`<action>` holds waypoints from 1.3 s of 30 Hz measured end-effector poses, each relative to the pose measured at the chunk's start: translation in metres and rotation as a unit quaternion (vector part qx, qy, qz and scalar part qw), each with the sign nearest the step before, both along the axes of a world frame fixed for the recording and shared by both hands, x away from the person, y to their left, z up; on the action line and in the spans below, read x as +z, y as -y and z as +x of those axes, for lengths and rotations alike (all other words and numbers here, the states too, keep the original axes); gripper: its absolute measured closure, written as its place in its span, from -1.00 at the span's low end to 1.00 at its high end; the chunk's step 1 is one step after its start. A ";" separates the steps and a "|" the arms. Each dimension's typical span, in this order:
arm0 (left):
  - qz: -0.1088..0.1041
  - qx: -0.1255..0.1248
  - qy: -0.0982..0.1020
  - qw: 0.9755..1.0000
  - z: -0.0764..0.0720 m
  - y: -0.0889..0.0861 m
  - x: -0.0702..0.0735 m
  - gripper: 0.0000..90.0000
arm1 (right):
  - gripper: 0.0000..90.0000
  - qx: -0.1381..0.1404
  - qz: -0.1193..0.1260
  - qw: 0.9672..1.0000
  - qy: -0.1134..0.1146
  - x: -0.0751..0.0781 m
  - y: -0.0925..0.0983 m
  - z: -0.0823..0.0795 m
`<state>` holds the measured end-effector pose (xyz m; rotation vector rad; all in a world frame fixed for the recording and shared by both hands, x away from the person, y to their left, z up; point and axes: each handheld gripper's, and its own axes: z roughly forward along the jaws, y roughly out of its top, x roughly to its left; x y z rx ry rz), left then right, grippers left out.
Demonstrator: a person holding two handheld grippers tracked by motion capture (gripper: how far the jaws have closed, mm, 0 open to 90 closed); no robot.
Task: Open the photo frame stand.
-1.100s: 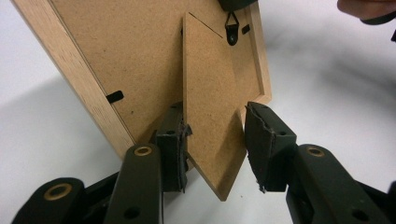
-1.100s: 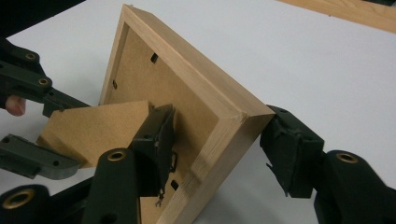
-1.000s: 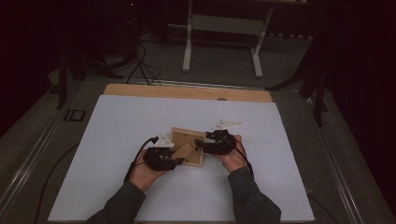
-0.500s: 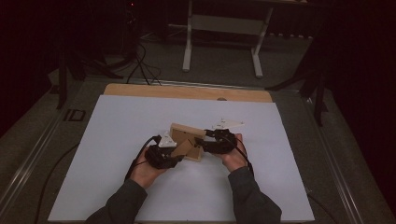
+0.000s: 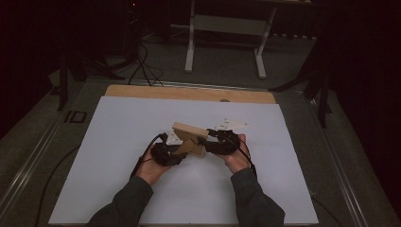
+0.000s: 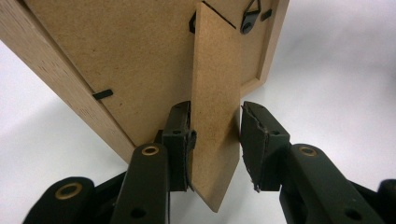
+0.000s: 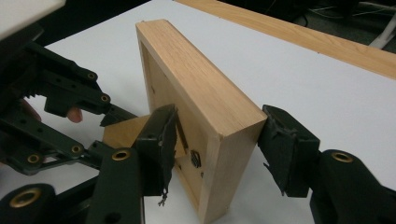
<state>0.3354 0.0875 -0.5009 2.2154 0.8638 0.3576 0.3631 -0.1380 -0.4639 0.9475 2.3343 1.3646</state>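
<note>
I had the wooden picture frame (image 5: 190,138) standing tilted near the middle of the white surface (image 5: 118,142), its back toward me. My right tool (image 7: 215,149) straddled the frame's upper corner, one pad against the recessed back, the other just beside the outer face; I could not tell whether it truly pinched. My left tool (image 6: 215,144) had just been closing around the fold-out stand (image 6: 215,93) on the back; one pad touched the stand, the other stood a little apart, so it was not yet clenched. To do this well, I judged I should steady the frame with the right tool, close the left squarely on the stand's lower end, then swing it outward gently, since the thin board could bend or tear at its hinge.
</note>
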 end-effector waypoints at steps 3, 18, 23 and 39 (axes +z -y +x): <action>0.001 0.004 0.001 1.000 0.003 0.002 -0.002 0.44 | 0.04 -0.002 0.000 1.000 0.002 0.000 -0.001 0.000; -0.008 -0.007 0.010 1.000 -0.001 0.005 0.005 0.48 | 0.04 0.020 -0.027 0.999 0.027 0.003 -0.009 -0.013; -0.006 -0.010 0.008 1.000 -0.004 0.004 0.005 0.48 | 0.02 0.022 -0.031 0.999 0.030 0.003 -0.010 -0.017; -0.029 -0.008 -0.003 1.000 -0.013 -0.002 -0.002 0.46 | -0.05 0.037 -0.037 0.998 0.031 -0.001 -0.012 -0.031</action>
